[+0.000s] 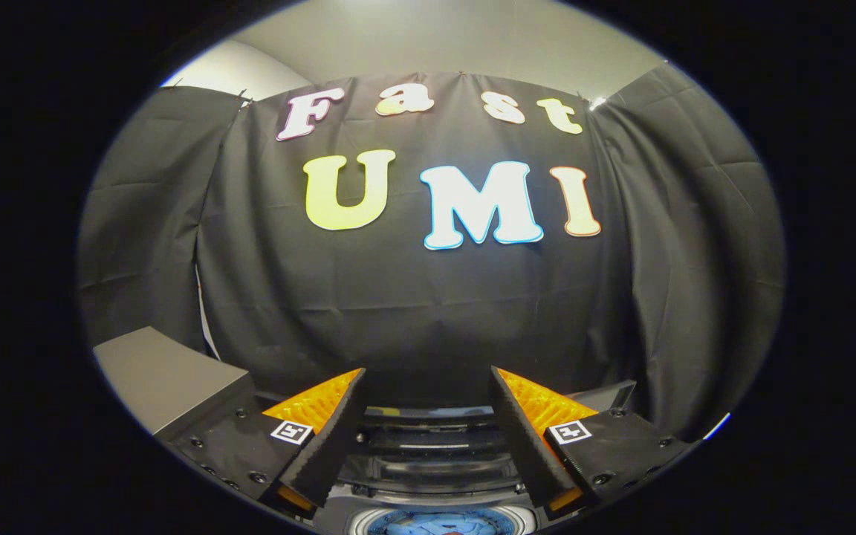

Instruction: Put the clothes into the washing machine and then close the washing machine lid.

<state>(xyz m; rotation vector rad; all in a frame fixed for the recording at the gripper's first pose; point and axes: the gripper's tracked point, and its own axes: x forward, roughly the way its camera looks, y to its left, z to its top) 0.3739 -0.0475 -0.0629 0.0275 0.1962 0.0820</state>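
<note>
Black and orange: we log the gripper [428, 416] first, its two fingers [331, 438] spread well apart and grasping nothing, their black pads facing each other across an empty gap. We note an orange ribbed face on the outer side of each finger, and a small square black-and-white marker on the black mount of each.

Below and between the fingers we record the washing machine [435, 464], seen from above. Its dark lid stands raised at the back of the opening, with glossy glass and dark trim showing in the gap between the fingers. Nearest to us, at the base of the fingers, lies a round opening with a pale rim, and inside it we see something blue [439, 521] with a touch of red. We cannot tell whether that is clothing or part of the drum, since so little of it shows.

Beside the left finger, on its outer side, we enter a grey box-shaped surface [164, 375], flat on top, running away from us.

Beyond the fingers we list the booth's black cloth wall [413, 312], hanging in soft folds, with further panels of the same cloth angled in on either side. Above the cloth, farthest off, we note a pale plain ceiling [443, 37].
</note>
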